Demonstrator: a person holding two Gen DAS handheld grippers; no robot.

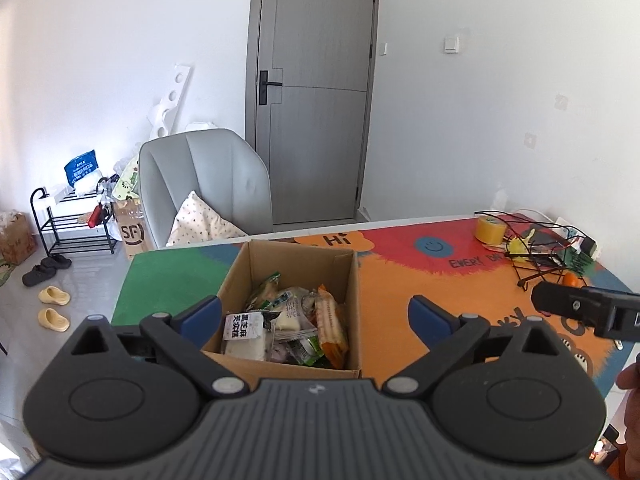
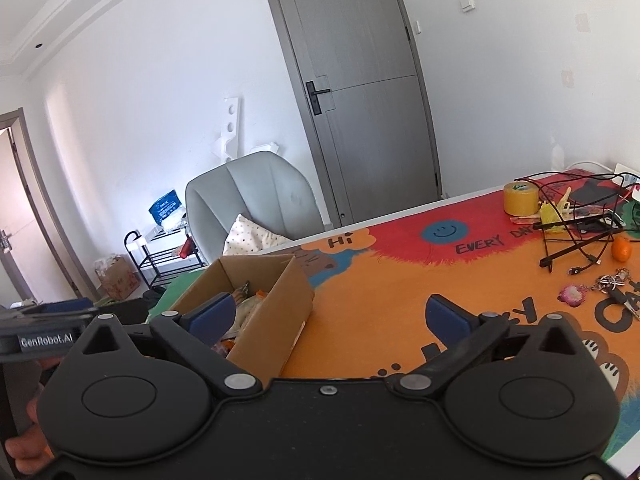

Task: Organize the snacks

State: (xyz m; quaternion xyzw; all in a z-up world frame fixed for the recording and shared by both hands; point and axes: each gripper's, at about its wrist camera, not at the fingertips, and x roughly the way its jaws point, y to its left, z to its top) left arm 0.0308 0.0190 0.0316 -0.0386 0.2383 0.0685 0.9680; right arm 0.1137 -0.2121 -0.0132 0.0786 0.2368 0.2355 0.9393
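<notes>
My bright mat [image 2: 380,300] with a smiley, yellow tape roll [image 2: 520,199], tangled black wires [image 2: 576,240], a small orange [image 2: 621,249], keys [image 2: 612,282], grey chair [image 1: 204,184] with spotty pillow [image 1: 200,222], grey door [image 1: 316,92], yellow slippers [image 1: 52,306].

The box's [image 2: 256,304] near wall hides most snacks [image 2: 250,300] from the right; the keys [image 2: 614,286] are too small to count.

Home living room: grey armchair [image 1: 204,184] with cushion [image 1: 202,222], grey door [image 1: 316,92], shoe rack [image 1: 72,220], slippers [image 1: 54,306] on floor, table [image 2: 380,288] under colourful cartoon mat.
</notes>
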